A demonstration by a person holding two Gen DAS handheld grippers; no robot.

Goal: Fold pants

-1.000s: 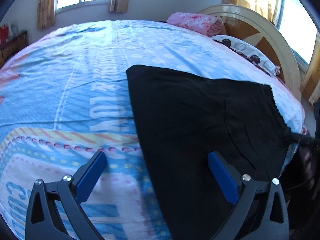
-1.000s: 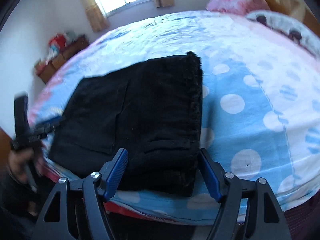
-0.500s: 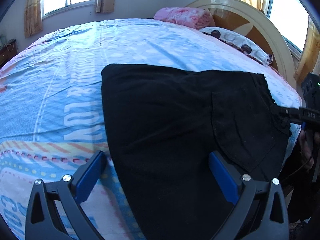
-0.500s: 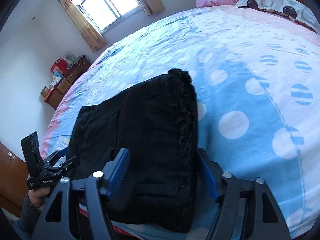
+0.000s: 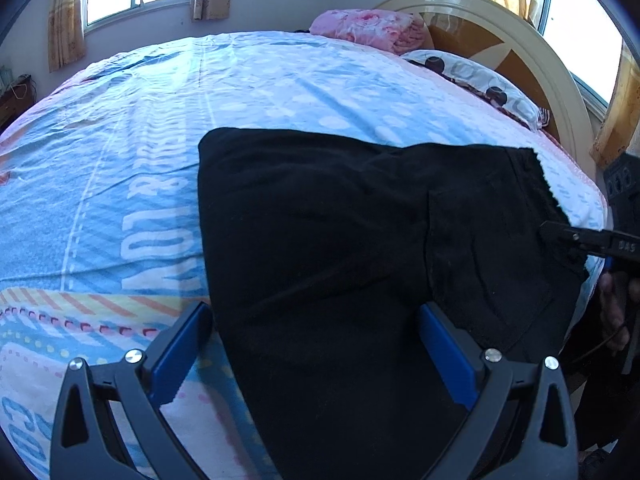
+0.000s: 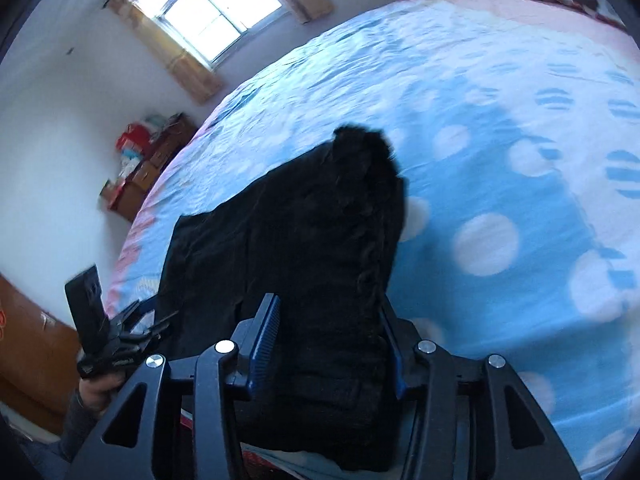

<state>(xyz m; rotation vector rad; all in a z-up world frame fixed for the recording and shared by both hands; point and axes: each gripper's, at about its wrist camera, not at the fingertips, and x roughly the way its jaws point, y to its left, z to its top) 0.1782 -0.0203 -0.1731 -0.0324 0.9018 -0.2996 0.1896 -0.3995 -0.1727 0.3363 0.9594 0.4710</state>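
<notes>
Black pants (image 5: 360,248) lie folded on the blue patterned bed sheet, near the bed's front edge. My left gripper (image 5: 316,344) is open, its blue fingers straddling the pants' near edge just above the cloth. My right gripper (image 6: 328,344) has its jaws closed partway around the thick waistband end of the pants (image 6: 320,264), with the cloth between the fingers. The right gripper also shows in the left wrist view (image 5: 592,240) at the waistband's right edge. The left gripper shows in the right wrist view (image 6: 120,340) at the far left.
A pink blanket (image 5: 364,32) and a dotted pillow (image 5: 472,76) lie at the headboard (image 5: 520,48). A low cabinet with boxes (image 6: 148,160) stands by the wall under the window. The bed sheet (image 6: 520,160) stretches wide to the right of the pants.
My right gripper has narrowed around the waistband end and tilted. My left gripper has shifted right over the pants' near edge and stays open.
</notes>
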